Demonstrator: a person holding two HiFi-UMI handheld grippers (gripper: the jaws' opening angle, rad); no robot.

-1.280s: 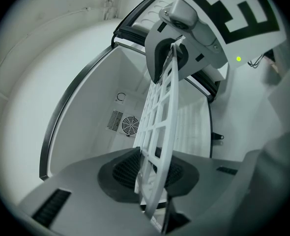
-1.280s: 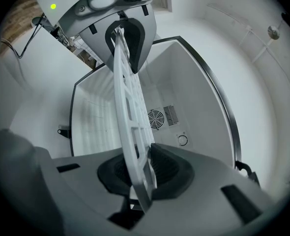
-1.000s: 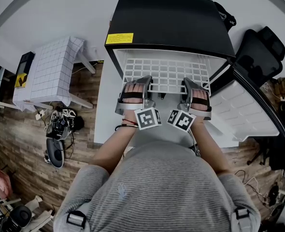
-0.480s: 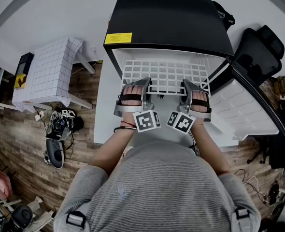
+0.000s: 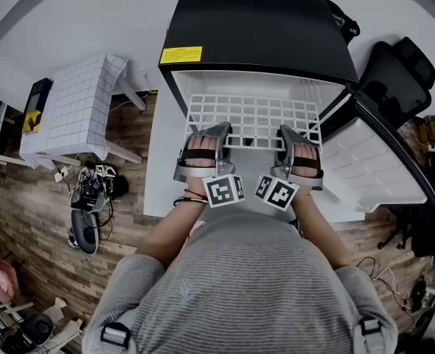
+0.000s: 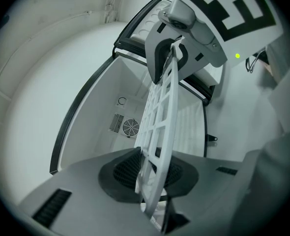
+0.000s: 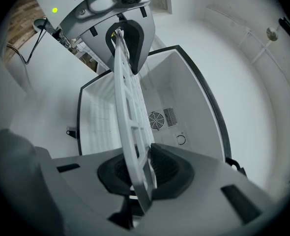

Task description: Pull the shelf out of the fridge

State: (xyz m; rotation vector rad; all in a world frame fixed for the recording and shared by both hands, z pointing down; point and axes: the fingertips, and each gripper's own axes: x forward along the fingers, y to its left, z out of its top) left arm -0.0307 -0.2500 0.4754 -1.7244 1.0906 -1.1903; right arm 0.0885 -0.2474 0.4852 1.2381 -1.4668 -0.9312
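Place: looking like an office or makeshift lab room.
Centre: a small black fridge (image 5: 262,28) is sitting on a white bench (image 5: 158,161).
Right of fridge: a black office chair (image 5: 394,80) is standing.
Left of fridge: cables (image 5: 92,186) are lying on a wood-plank floor (image 5: 26,220).

Grey striped shirt (image 5: 239,271); silver left gripper (image 5: 217,131), right gripper (image 5: 287,133) bear marker cubes (image 5: 224,190).

White shelf (image 6: 155,128) tight in left hand-held gripper (image 6: 152,178), fridge (image 6: 98,109) behind

White plastic grid shelf (image 5: 254,113); matt black fridge (image 5: 262,28) top; wood-plank floor (image 5: 26,198).
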